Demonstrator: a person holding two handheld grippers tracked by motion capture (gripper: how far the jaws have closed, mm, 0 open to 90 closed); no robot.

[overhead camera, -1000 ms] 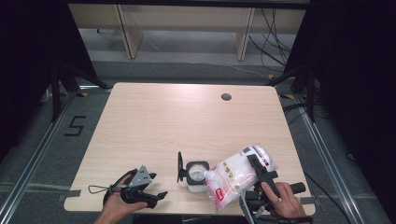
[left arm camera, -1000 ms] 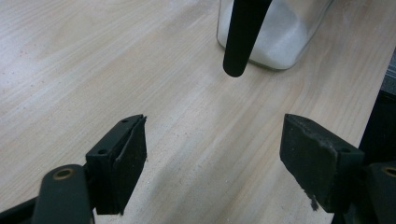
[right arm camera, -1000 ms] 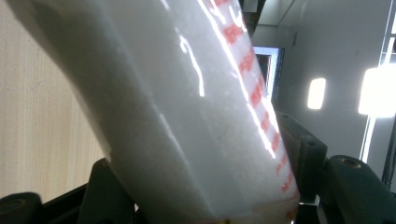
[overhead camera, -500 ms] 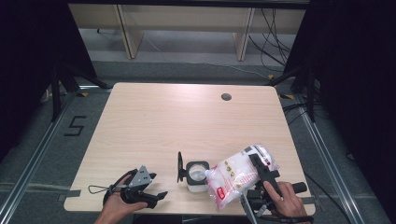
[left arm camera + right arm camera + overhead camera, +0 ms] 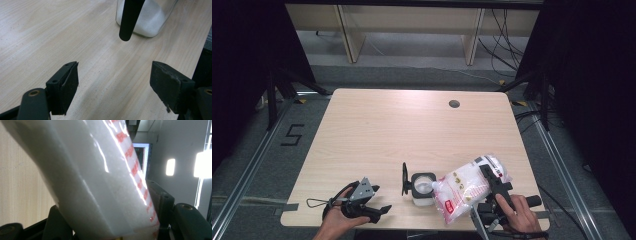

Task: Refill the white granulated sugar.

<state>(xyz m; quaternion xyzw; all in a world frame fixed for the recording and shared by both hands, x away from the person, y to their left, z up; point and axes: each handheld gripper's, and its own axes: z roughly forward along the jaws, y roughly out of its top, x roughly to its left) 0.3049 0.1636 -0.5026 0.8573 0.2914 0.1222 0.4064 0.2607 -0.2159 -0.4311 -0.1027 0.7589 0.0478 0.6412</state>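
Note:
A clear bag of white granules with red print is tilted, its lower end over the open square glass jar near the table's front edge. My right gripper is shut on that bag; in the right gripper view the bag sits between both pads. The jar's black hinged lid stands open on its left side. My left gripper rests on the table at the front left, open and holding nothing. In the left gripper view the jaws point at the jar and its black lid edge.
The wooden table has a round cable hole at the back right. Shelf legs and cables stand on the floor beyond the table. A "5" mark is on the floor at the left.

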